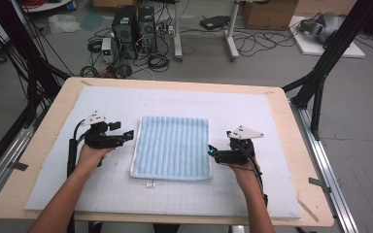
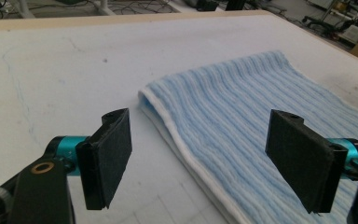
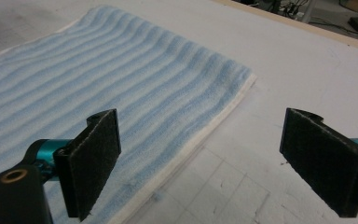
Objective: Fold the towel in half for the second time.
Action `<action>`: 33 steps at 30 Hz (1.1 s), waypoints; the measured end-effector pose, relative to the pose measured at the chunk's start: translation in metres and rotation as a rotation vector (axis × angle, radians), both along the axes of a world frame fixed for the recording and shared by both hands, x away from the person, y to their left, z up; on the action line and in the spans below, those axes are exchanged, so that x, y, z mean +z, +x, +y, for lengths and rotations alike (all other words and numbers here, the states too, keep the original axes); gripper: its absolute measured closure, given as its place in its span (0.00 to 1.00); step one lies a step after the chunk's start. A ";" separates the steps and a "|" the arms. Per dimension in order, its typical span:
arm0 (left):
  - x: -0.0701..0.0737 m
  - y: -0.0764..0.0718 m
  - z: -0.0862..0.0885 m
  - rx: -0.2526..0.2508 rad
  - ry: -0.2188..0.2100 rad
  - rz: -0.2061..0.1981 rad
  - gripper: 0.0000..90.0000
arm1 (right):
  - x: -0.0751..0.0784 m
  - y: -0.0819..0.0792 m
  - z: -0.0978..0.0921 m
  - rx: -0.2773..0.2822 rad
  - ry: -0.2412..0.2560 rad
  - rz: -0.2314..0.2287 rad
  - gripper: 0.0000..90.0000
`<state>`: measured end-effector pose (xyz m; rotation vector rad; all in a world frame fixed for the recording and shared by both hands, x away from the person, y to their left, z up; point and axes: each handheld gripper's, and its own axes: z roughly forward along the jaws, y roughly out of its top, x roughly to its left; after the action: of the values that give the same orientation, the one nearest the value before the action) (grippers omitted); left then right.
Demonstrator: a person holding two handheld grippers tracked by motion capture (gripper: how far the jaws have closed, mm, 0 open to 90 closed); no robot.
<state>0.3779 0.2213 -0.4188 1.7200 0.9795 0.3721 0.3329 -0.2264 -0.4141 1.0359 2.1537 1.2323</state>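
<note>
A pale wooden desk (image 1: 39,160) carries a white gridded mat (image 1: 252,116) that covers nearly all of its top, leaving a bare wood margin along every edge. At the middle of the mat lies a folded blue-and-white striped towel (image 1: 172,145), flat, its stripes running from the near edge of the desk toward the far one. A small white tag (image 1: 150,184) sits on the mat just off the towel's near edge.

The left gripper (image 1: 128,136) is held at the towel's left edge, jaws spread wide and holding nothing; in the left gripper view the towel's white-hemmed fold lies between them. The right gripper (image 1: 211,151) sits at the towel's right edge, toward its near corner, likewise wide and empty.

Beyond the far edge of the desk the grey floor holds two black computer towers (image 1: 133,24), tangled cables (image 1: 155,60), the white legs of another table (image 1: 230,39) and a cardboard box (image 1: 267,13). Black frame struts (image 1: 330,53) rise at both sides.
</note>
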 end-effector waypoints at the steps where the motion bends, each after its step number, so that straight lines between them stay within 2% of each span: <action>1: 0.003 0.004 -0.001 0.001 0.003 0.006 0.26 | 0.001 -0.001 0.000 0.000 0.002 0.004 0.13; 4: 0.009 0.019 -0.005 0.008 0.002 0.012 0.28 | 0.000 -0.001 0.001 0.007 -0.003 0.009 0.13; 7: 0.012 0.033 -0.011 0.013 0.045 0.009 0.29 | -0.001 -0.001 0.002 0.014 0.008 0.020 0.13; 9: 0.012 0.043 -0.015 0.017 0.055 0.018 0.29 | -0.001 -0.001 0.002 0.018 0.016 0.023 0.13; 10: 0.011 0.048 -0.017 0.012 0.049 0.033 0.29 | -0.001 -0.001 0.002 0.018 0.019 0.021 0.13; 11: 0.009 0.052 -0.018 0.011 0.061 0.052 0.30 | -0.001 -0.001 0.002 0.020 0.018 0.017 0.13; 14: 0.005 0.064 -0.024 0.013 0.088 0.072 0.32 | -0.002 0.000 0.001 0.020 0.017 0.019 0.13; 16: 0.001 0.068 -0.026 0.015 0.096 0.053 0.37 | -0.002 0.001 0.001 0.010 0.020 0.030 0.13; 19: -0.007 0.075 -0.027 0.018 0.111 0.082 0.39 | -0.003 0.001 0.000 0.008 0.017 0.032 0.13; 21: -0.010 0.079 -0.028 0.010 0.128 0.086 0.43 | -0.002 0.001 0.000 0.006 0.017 0.033 0.13; 23: -0.011 0.083 -0.030 0.009 0.127 0.084 0.46 | -0.003 0.001 0.000 0.007 0.014 0.029 0.13; 26: -0.013 0.088 -0.035 0.000 0.163 0.079 0.49 | -0.004 0.001 0.001 0.006 0.015 0.043 0.13; 31: -0.021 0.093 -0.043 -0.016 0.198 0.100 0.49 | -0.004 0.001 0.001 0.005 0.011 0.043 0.13; 33: -0.025 0.095 -0.046 -0.013 0.228 0.107 0.49 | -0.003 0.001 0.001 0.004 0.014 0.048 0.13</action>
<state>0.4724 0.1754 -0.4436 1.9685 1.0337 0.3995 0.3337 -0.2255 -0.4175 1.0776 2.1867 1.2379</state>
